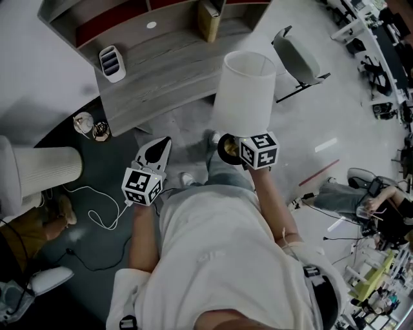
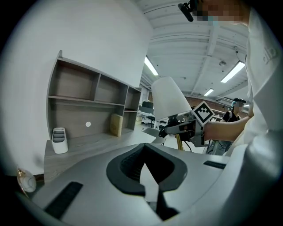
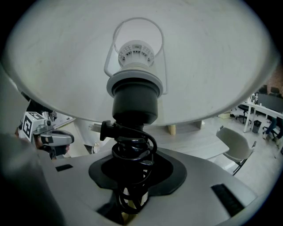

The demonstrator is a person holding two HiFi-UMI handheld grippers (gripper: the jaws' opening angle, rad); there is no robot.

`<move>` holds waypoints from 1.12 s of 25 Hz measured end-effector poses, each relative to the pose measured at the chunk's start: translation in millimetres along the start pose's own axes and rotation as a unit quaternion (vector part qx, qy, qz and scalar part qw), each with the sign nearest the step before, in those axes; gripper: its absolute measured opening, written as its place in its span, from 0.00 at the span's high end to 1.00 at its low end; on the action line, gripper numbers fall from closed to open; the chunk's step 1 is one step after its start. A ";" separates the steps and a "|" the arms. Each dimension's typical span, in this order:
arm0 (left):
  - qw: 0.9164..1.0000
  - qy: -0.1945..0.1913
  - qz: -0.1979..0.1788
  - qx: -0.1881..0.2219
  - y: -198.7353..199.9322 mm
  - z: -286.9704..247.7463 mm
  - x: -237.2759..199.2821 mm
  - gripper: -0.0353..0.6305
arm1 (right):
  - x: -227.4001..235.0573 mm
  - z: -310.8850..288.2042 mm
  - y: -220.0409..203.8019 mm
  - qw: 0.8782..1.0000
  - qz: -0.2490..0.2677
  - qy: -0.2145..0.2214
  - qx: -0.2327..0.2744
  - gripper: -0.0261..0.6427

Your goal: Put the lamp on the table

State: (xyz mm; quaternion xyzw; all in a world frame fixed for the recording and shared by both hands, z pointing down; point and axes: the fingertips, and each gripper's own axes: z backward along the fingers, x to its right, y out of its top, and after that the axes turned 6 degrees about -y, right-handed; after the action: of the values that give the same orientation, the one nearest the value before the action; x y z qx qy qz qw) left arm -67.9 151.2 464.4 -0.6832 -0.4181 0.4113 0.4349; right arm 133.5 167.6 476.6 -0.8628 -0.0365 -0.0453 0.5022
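The lamp (image 1: 244, 93) has a tall white shade and a dark stem wound with black cable. My right gripper (image 1: 227, 147) is shut on that stem just under the shade and holds the lamp upright in the air, short of the grey wooden table (image 1: 168, 71). In the right gripper view the stem and coiled cable (image 3: 132, 150) stand between the jaws, and the shade's inside (image 3: 137, 53) fills the top. My left gripper (image 1: 157, 151) is to the left of the lamp, apart from it. It points at the table, shut with nothing in it. The left gripper view shows the lamp (image 2: 170, 99) at the right.
A white holder (image 1: 111, 63) and a tan box (image 1: 209, 19) stand on the table under its shelves. A grey chair (image 1: 297, 58) is at the right. On the dark floor at the left are a ribbed white shade (image 1: 39, 171) and a loose white cable (image 1: 97, 213).
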 end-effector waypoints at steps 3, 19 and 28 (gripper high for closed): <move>1.000 0.013 0.004 -0.005 8.8 -20.9 -19.0 0.92 | 14.4 -29.8 16.7 1.000 0.002 0.012 -0.003 0.73; 0.990 0.133 0.042 -0.022 67.2 -138.7 -105.4 0.92 | 88.3 -180.2 111.9 0.990 0.049 0.129 -0.016 0.73; 0.970 0.223 0.096 -0.026 53.4 -113.4 -132.2 0.92 | 61.3 -257.9 123.6 0.976 0.095 0.194 -0.030 0.73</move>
State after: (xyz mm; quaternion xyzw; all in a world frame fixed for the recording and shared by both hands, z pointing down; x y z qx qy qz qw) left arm 7.3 -14.6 472.7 -0.8058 -0.2540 0.2769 0.4577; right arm 197.1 -116.7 503.7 -0.8521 0.1450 -0.1647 0.4752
